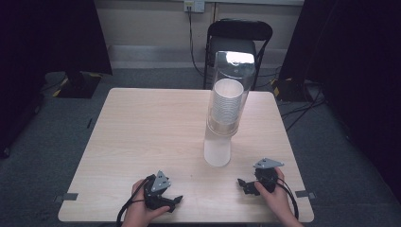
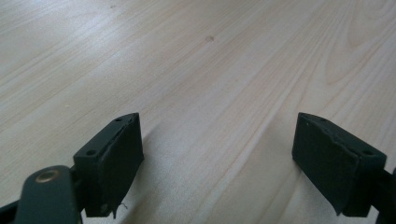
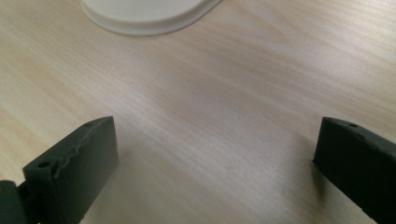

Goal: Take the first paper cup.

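Upright white paper cup (image 1: pixel 217 151) stands beyond and between both grippers — nearer the right gripper (image 1: pixel 244 185). Right and left gripper (image 1: pixel 175 202) both gape wide, empty.

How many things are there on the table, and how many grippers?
Clear cup dispenser tube with a stack of white cups inside (too blurred to count each cup): 1
White base under the tube: 1
Black grippers, left gripper and right gripper, both open with nothing between the jaws: 2
Total: 4
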`<move>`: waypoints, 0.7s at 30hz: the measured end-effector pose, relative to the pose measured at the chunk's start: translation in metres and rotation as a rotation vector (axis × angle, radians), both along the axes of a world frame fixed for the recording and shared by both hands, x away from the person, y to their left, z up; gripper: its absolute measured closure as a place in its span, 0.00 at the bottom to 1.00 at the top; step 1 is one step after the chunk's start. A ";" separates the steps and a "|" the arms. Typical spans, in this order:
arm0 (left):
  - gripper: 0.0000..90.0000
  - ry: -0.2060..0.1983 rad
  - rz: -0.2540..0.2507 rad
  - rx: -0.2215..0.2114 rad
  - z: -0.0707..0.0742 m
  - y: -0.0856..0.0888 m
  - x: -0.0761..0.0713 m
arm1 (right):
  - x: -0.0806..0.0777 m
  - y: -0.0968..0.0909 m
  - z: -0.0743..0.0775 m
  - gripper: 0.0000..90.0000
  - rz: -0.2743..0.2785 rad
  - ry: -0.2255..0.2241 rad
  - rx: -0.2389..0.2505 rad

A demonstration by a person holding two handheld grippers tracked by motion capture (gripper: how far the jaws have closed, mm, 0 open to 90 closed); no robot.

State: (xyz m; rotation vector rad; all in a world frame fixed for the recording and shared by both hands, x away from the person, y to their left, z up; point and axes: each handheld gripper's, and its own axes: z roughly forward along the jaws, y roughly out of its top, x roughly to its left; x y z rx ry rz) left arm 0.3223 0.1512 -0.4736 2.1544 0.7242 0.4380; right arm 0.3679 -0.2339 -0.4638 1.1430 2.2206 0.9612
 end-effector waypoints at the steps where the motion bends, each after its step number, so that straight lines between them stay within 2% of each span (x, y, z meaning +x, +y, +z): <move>1: 0.18 0.000 -0.001 0.002 0.000 0.000 0.000 | 0.001 0.001 0.000 0.00 -0.009 -0.002 0.001; 8: 0.18 -0.001 -0.001 0.003 0.000 0.000 0.001 | 0.004 0.005 0.000 0.00 -0.027 -0.002 0.004; 9: 0.18 0.001 -0.001 0.016 0.001 0.000 0.001 | 0.005 0.005 0.001 0.06 -0.048 -0.015 0.011; 10: 0.18 0.001 -0.001 0.016 0.001 0.000 0.001 | 0.005 0.005 0.001 0.06 -0.048 -0.015 0.011; 11: 0.18 0.003 0.004 0.010 0.001 0.000 0.001 | 0.007 0.007 0.003 0.20 -0.053 -0.039 0.032; 12: 0.18 0.003 0.004 0.010 0.001 0.000 0.001 | 0.007 0.007 0.003 0.20 -0.053 -0.039 0.032; 13: 0.18 0.002 0.003 0.012 0.001 0.000 0.001 | 0.010 0.009 0.006 0.13 -0.041 -0.044 0.054; 14: 0.18 0.002 0.003 0.012 0.001 0.000 0.001 | 0.010 0.009 0.006 0.13 -0.041 -0.044 0.054; 15: 0.18 0.002 0.004 0.013 0.001 0.000 0.001 | 0.012 0.013 0.012 0.17 -0.013 -0.076 0.068; 16: 0.18 0.002 0.004 0.013 0.001 0.000 0.001 | 0.012 0.013 0.012 0.17 -0.013 -0.076 0.068; 17: 0.18 0.002 0.003 0.013 0.001 0.000 0.001 | 0.015 0.018 0.018 0.16 -0.001 -0.111 0.070; 21: 0.18 0.003 0.003 0.015 0.001 0.000 0.002 | 0.021 0.027 0.029 0.16 0.028 -0.130 0.105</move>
